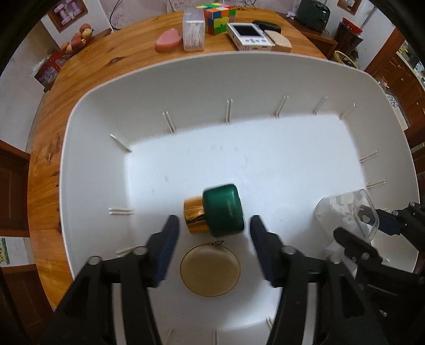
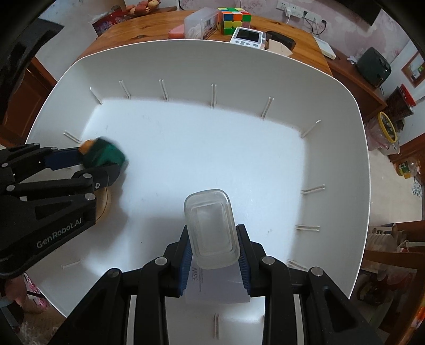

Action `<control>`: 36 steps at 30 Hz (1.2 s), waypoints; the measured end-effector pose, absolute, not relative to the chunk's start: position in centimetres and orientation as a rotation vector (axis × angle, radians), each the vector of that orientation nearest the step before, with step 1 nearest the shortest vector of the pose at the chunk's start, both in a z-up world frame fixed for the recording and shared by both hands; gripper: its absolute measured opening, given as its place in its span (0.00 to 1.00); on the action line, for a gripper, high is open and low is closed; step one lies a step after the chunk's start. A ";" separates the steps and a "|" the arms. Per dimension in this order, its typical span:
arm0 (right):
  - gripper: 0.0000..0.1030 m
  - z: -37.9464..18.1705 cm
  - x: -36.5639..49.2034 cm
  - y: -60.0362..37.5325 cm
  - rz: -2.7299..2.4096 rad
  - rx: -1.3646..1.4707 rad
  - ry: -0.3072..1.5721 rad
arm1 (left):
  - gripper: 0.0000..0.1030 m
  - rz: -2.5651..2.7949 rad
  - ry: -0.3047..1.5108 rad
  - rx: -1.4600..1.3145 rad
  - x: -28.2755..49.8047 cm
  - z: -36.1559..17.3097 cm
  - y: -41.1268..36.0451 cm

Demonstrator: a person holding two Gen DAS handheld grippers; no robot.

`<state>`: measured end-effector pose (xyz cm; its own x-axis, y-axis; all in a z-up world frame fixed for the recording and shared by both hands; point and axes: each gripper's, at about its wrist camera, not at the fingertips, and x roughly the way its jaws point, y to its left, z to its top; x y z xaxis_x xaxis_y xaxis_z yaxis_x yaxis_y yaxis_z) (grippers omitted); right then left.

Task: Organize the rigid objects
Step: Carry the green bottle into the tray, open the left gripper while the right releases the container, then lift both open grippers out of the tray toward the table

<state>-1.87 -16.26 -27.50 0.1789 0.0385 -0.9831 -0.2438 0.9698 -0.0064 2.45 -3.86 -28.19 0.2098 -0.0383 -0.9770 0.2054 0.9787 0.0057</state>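
Observation:
A large white bin fills both views. On its floor lies a green jar with a gold cap, on its side and blurred. My left gripper stands open around it, the pads clear of the jar on both sides. A round beige case lies flat just below. In the right wrist view my right gripper is shut on a clear plastic box, held low over a white carton marked 33W. The left gripper and the green jar show at the bin's left.
Behind the bin on the wooden table stand Rubik's cubes, a clear box of swabs, a pink heart-shaped piece, a white device with a screen and a beige block. Much of the bin floor is bare.

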 end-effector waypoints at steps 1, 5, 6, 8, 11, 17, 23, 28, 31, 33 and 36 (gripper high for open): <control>0.33 -27.6 -1.8 -16.2 0.200 -0.177 1.381 | 0.64 -0.170 1.347 0.144 2.4 -28.0 -3.9; 0.53 -27.4 -1.9 -16.3 0.195 -0.166 1.369 | 0.71 -0.168 1.350 0.138 2.2 -27.6 -3.7; 0.55 -27.2 -2.0 -16.3 0.195 -0.164 1.363 | 0.71 -0.168 1.353 0.137 2.2 -27.6 -3.7; 0.59 -27.0 -2.2 -16.5 0.202 -0.155 1.350 | 0.71 -0.166 1.357 0.136 2.2 -27.3 -3.7; 0.65 -26.5 -2.6 -16.5 0.213 -0.144 1.334 | 0.71 -0.165 1.350 0.135 2.3 -26.9 -3.8; 0.66 -25.7 -2.9 -17.0 0.215 -0.129 1.307 | 0.71 -0.167 1.312 0.133 2.7 -25.4 -4.1; 0.66 -24.5 -2.7 -17.5 0.215 -0.119 1.271 | 0.71 -0.159 1.267 0.139 2.7 -23.9 -4.2; 0.66 -23.4 -2.8 -17.6 0.223 -0.128 1.236 | 0.71 -0.149 1.247 0.120 2.9 -22.8 -3.9; 0.66 -22.9 -2.9 -17.6 0.226 -0.141 1.211 | 0.71 -0.148 1.237 0.111 2.9 -22.3 -3.9; 0.66 -22.5 -3.1 -17.7 0.226 -0.146 1.198 | 0.71 -0.148 1.229 0.102 2.8 -21.8 -3.9; 0.66 -21.9 -3.2 -17.9 0.225 -0.152 1.177 | 0.71 -0.146 1.218 0.087 2.9 -21.1 -3.8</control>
<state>-3.23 -17.93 -21.86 0.3648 0.0947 -0.9262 -0.2532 0.9674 -0.0008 2.92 -3.77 -21.11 0.3379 -0.0649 -0.9390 0.1584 0.9873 -0.0112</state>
